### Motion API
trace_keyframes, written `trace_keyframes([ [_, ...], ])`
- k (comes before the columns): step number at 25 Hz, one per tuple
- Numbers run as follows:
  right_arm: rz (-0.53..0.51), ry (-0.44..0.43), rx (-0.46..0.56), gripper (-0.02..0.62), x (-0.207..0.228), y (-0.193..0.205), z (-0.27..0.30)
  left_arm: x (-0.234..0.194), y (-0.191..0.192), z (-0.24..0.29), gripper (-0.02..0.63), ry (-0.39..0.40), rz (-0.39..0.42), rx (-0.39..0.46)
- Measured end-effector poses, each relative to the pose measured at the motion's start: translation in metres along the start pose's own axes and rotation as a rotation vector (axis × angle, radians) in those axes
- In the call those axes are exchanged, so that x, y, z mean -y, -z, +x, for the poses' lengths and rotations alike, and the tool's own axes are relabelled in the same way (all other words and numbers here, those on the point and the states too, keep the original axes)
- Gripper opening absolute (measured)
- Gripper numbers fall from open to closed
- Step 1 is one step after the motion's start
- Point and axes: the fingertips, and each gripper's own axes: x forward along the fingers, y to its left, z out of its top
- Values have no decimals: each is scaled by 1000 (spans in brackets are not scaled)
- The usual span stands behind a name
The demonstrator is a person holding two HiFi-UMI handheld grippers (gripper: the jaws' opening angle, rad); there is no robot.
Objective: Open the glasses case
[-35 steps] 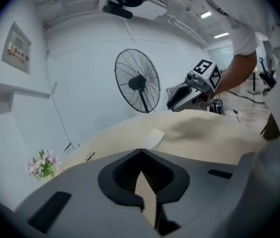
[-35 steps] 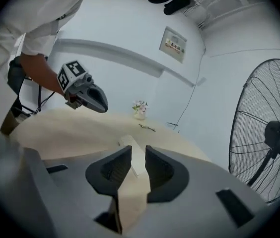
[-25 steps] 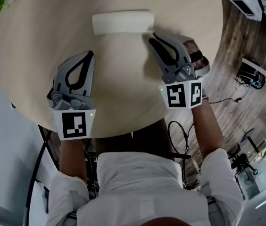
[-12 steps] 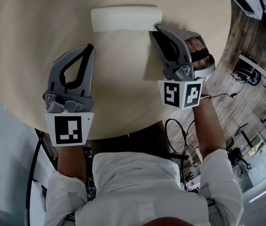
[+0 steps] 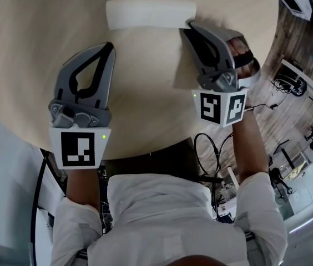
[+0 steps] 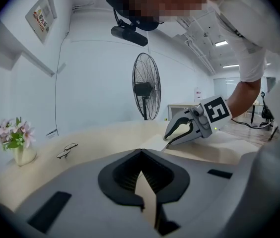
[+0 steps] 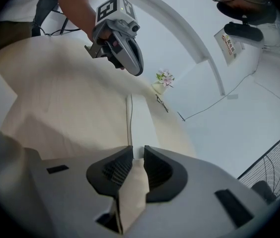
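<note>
CASE: white glasses case lies closed on table | RIGHT: right gripper jaws slightly parted, empty, tips at case's right end | LEFT: left gripper clenched, empty, near case's left end, not touching

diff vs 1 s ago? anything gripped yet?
The right gripper moved forward to the right end of the white glasses case. Its jaws are narrowly apart there, with nothing visibly gripped. The left gripper stayed back from the case, shut and empty. The case is still closed, in the same spot.
</note>
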Motion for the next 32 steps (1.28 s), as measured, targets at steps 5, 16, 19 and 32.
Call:
trace_keyframes([
  [5, 25, -27, 16, 77, -2, -4, -1, 3, 6, -1, 12, 11, -5, -3],
  [16, 60, -93, 51, 63, 5, -9, -6, 0, 6, 0, 12, 11, -20, 3],
  [19, 53, -95, 76, 54, 7, -15, -10, 1, 7, -5, 12, 8, -18, 3],
  [32, 192, -91, 232, 35, 62, -22, -3, -1, 2, -4, 12, -17, -34, 14],
])
